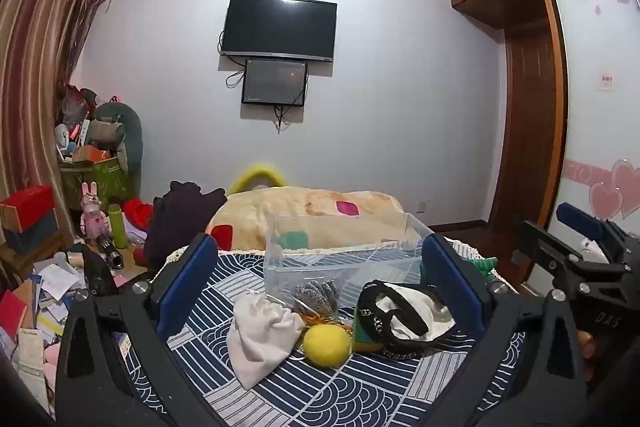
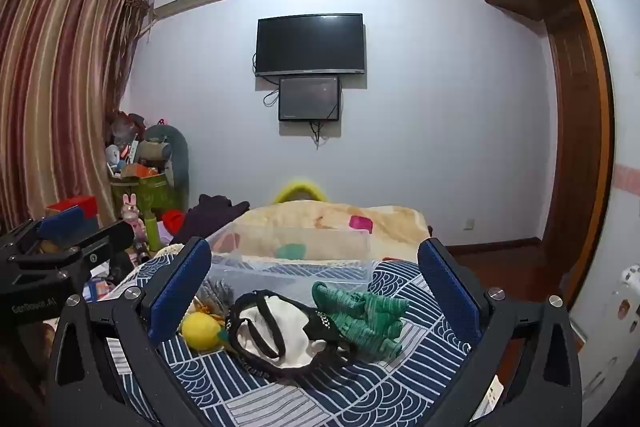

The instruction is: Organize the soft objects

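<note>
Soft objects lie on a blue patterned bedspread point(image 1: 320, 391): a white drawstring pouch point(image 1: 260, 335), a yellow ball point(image 1: 326, 345), a grey tasselled bundle point(image 1: 316, 297), a black-and-white cloth bag point(image 1: 404, 319) and a green knitted piece point(image 2: 360, 315). A clear plastic bin point(image 1: 340, 259) stands just behind them, apparently empty. My left gripper point(image 1: 320, 279) is open, its blue pads either side of the pile. My right gripper point(image 2: 316, 283) is open over the bag point(image 2: 276, 335) and green piece; the ball point(image 2: 202, 331) lies by its left pad.
A folded beige blanket point(image 1: 312, 215) and dark clothing point(image 1: 180, 215) lie behind the bin. Cluttered toys, boxes and papers point(image 1: 52, 287) fill the floor at left. A TV point(image 1: 280, 27) hangs on the far wall; a wardrobe point(image 1: 592, 107) stands at right.
</note>
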A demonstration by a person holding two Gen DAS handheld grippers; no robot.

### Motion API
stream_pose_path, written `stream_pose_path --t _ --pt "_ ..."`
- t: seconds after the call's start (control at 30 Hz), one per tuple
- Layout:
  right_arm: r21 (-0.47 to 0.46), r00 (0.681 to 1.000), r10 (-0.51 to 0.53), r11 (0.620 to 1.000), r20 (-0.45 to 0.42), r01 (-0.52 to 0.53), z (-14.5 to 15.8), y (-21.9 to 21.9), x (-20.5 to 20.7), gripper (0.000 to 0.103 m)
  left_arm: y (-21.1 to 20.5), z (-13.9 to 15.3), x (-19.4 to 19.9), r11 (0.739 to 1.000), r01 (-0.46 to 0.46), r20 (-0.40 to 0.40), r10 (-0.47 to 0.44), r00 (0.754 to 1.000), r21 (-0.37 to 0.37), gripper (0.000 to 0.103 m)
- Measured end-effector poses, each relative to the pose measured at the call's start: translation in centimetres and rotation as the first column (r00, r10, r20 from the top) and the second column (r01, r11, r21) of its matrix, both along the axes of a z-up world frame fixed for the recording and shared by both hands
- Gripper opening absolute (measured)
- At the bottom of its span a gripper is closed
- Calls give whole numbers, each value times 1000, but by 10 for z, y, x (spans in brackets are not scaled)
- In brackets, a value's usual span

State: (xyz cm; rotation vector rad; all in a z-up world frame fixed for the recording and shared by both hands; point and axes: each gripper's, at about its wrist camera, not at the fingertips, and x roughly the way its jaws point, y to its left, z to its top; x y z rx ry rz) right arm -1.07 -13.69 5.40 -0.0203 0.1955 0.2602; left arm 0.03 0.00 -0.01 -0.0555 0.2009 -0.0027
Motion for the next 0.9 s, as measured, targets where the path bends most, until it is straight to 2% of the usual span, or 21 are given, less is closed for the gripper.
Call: stream_pose_path --t 0.13,0.17,0.53,0.9 --pt "7 1000 1 1000 0 -1 1 -2 1 103 -6 -1 2 1000 4 -8 -4 1000 6 103" --pt "9 1000 2 1000 1 -2 2 -3 1 103 -1 -3 -2 999 2 26 -1 1000 -37 103" --pt "7 1000 18 1000 2 -18 1 1 -2 103 -2 0 -4 1000 14 24 -14 1000 -5 103" --pt "36 1000 21 999 -6 -20 0 -3 -1 103 -5 4 -9 1000 20 39 -20 999 -5 103"
